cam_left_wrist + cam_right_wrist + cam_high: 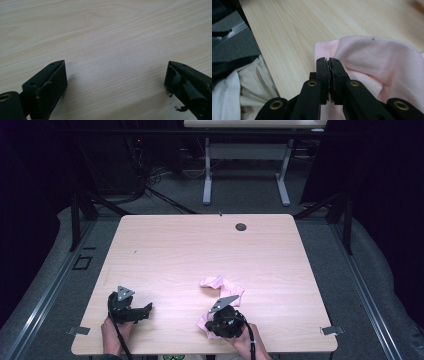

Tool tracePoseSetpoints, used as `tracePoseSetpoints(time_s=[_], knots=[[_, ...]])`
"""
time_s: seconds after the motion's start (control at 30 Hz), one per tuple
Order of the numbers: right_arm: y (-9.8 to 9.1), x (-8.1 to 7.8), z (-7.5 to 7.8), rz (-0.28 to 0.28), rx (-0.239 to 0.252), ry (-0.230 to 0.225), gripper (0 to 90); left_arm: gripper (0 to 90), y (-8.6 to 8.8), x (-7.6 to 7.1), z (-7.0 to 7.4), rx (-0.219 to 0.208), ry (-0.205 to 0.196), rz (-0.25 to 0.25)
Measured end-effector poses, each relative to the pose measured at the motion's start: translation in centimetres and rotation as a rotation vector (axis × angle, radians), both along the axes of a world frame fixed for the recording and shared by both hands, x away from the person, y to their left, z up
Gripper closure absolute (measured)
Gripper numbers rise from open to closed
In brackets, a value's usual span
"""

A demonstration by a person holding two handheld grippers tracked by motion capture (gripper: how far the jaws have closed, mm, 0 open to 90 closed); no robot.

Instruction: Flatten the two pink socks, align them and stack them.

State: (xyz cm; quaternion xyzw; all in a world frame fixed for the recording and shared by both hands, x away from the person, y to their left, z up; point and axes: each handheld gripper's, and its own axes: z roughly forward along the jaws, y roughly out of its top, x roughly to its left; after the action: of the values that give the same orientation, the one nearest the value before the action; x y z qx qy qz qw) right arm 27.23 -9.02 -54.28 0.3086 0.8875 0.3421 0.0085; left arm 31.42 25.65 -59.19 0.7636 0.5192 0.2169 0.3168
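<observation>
Cloth (377,62), pale pink and soft, lies crumpled on the near part of the table (200,245), directly ahead of and beneath the right gripper (328,65); its hemmed edge, with a fine ribbed band, sits just at the tips of that gripper's jaws, and the rest of the fabric spreads out to one side of them in loose folds; from the high view the cloth (222,287) runs away from the jaws in a bunched strip, with a second lobe tucked under the gripper toward the table's near edge. The jaws of the right gripper are pressed together, pad against pad, with the pink hem at their tips; they appear to be pinching the cloth's edge, though how much fabric sits between the pads is hard to tell. Gripping at the hem rather than in the bulk seems meant to give a clean corner or edge to lift, so that the crumpled piece can be drawn out flat.

Left gripper (115,75), well apart from the cloth, hangs just above bare wood with its jaws spread wide and nothing between them; in the high view it (145,310) points toward the cloth, probably waiting to take a second edge once the first is raised.

Surface of the cloth looks matt and thin, with a small dark speck near one fold; I judge that it will drape and slip easily.
</observation>
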Motion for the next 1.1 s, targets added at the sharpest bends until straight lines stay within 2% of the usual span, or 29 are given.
tracePoseSetpoints(time_s=[0.13, 0.23, 0.33, 0.43, 0.5, 0.57, 0.67, 0.77, 0.87, 1.0, 1.07, 1.1], knots=[[-1.0, 0.4, 2.1, -0.033, 0.067, -0.035, 87.1, 0.0, -0.5, -0.1, 0.4, 0.019, 0.029, -0.027], [-1.7, 0.6, 3.1, -0.055, 0.104, -0.048, 87.2, 0.1, -0.8, -0.7, 1.0, 0.015, -0.035, -0.031], [-2.4, 0.9, 3.9, -0.072, 0.144, -0.057, 87.2, 0.1, -1.1, -1.6, 2.0, -0.033, -0.116, -0.028], [-3.1, 1.0, 4.8, -0.097, 0.187, -0.072, 87.3, 0.1, -1.8, -2.5, 2.9, -0.089, -0.171, -0.026], [-3.6, 1.2, 5.4, -0.104, 0.21, -0.078, 87.3, 0.4, -2.9, -3.2, 3.2, -0.113, -0.184, -0.031], [-4.0, 1.2, 5.9, -0.122, 0.233, -0.091, 87.3, 1.3, -3.9, -3.7, 3.3, -0.14, -0.168, -0.046], [-4.5, 1.4, 6.6, -0.144, 0.262, -0.102, 87.3, 6.7, -5.7, -4.5, 3.1, -0.19, -0.164, -0.093], [-4.7, 1.5, 7.0, -0.161, 0.279, -0.116, 87.3, 9.5, -7.9, -5.3, 3.1, -0.22, -0.174, -0.169], [-4.6, 1.6, 7.4, -0.168, 0.283, -0.126, 87.3, 10.5, -10.7, -5.8, 3.2, -0.235, -0.179, -0.268], [-4.5, 1.6, 7.7, -0.177, 0.294, -0.137, 87.2, 14.7, -13.5, -6.0, 3.2, -0.254, -0.189, -0.345], [-4.4, 1.6, 7.9, -0.18, 0.297, -0.143, 87.2, 15.8, -15.0, -5.9, 3.0, -0.25, -0.194, -0.368], [-4.4, 1.6, 8.0, -0.185, 0.304, -0.146, 87.3, 16.5, -15.8, -5.9, 2.9, -0.243, -0.203, -0.36]])
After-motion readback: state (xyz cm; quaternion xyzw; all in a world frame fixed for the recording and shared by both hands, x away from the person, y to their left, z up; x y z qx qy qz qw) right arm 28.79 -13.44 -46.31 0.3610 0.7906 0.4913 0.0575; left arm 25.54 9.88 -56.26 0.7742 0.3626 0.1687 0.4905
